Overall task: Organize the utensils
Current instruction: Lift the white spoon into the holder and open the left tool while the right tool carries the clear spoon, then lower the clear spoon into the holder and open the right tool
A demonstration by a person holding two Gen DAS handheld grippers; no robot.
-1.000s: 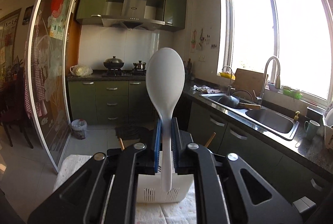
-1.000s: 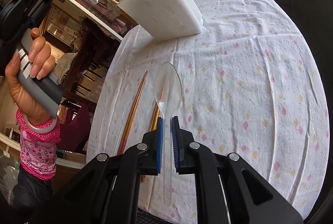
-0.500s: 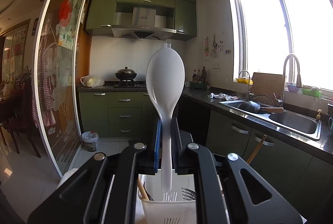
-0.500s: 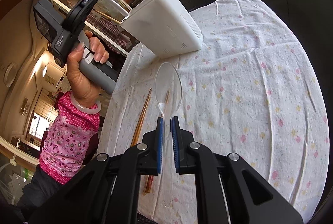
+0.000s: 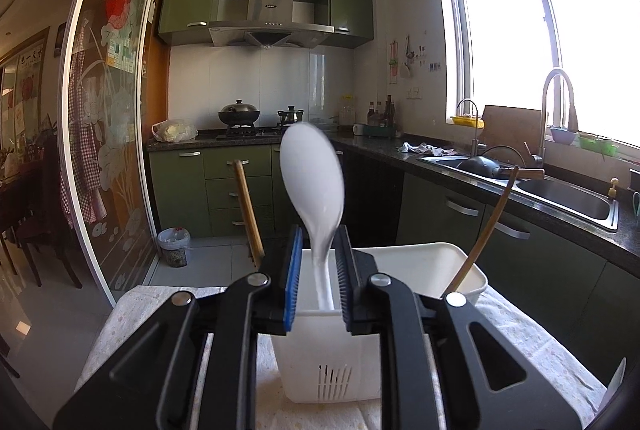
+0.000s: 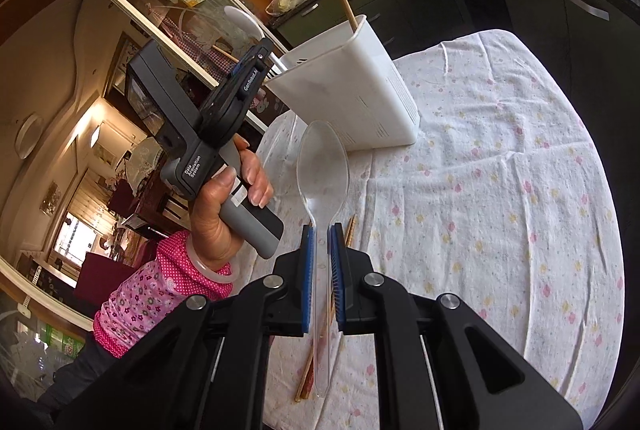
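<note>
White plastic caddy (image 5: 424, 270) sits on my flowered tablecloth (image 6: 500, 190), right under my left gripper (image 5: 316, 270), the nearer hand by far. Its jaws are opening now around the white spoon (image 5: 312, 182), bowl up, handle pointing straight down into the bin; it looks blurred, maybe already slipping. My right gripper (image 6: 320, 270) is clamped tight on the clear spoon (image 6: 323, 166), long axis aimed at the caddy. Chopsticks (image 6: 320, 330) lie beneath, waiting.

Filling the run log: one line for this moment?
left gripper: opening, white spoon between jaws over caddy | right gripper: shut on clear spoon
</note>
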